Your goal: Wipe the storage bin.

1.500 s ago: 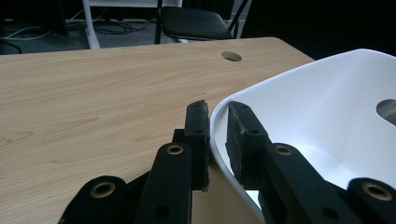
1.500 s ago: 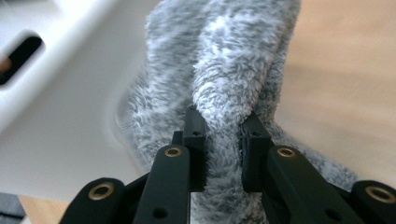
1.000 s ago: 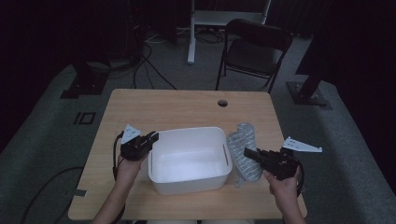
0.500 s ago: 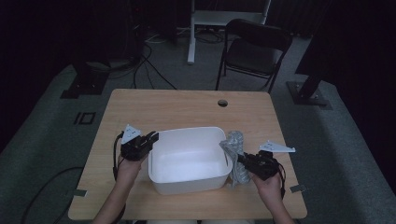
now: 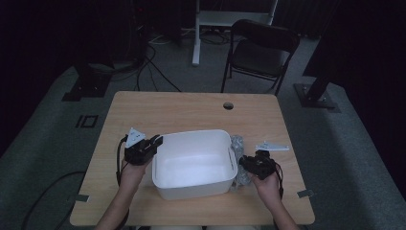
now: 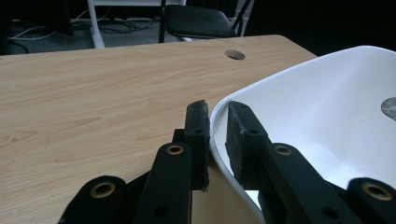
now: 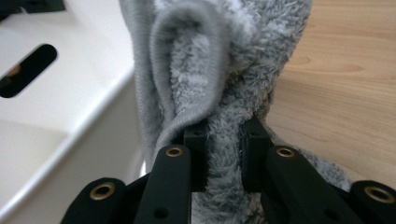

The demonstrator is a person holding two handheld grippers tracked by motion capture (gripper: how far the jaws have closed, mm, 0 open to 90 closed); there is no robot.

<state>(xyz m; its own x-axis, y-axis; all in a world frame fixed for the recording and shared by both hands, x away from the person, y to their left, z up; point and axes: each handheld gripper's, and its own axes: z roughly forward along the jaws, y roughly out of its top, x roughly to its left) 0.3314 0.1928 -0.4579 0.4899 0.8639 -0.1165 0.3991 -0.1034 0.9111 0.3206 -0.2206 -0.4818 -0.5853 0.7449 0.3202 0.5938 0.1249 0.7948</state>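
The grey cloth is pinched between the jaws of the right gripper, a thick fold of its fleecy pile squeezed between the two pads. The right gripper view shows what the high view cannot: the cloth's stitched hem curling up in a loop above the jaws, the soft nap of the fabric, and a slot handle cut into the white tub right beside it. In that view the cloth stands against the tub's outer wall, with bare table on its other side.

From above, the cloth is a small grey bundle wedged between the tub's right wall and the right gripper, lying on the table outside the tub. The high view gives the layout: the tub sits in the middle of the near half of the table, one hand at each side.

The left gripper is at the tub's left rim. The left gripper view shows the detail: its jaws are closed on the thin white rim, one pad outside the wall and one inside. A grey patch shows through the far wall's handle slot.

Beyond the table, the high view shows a black chair and cables on the dark floor.
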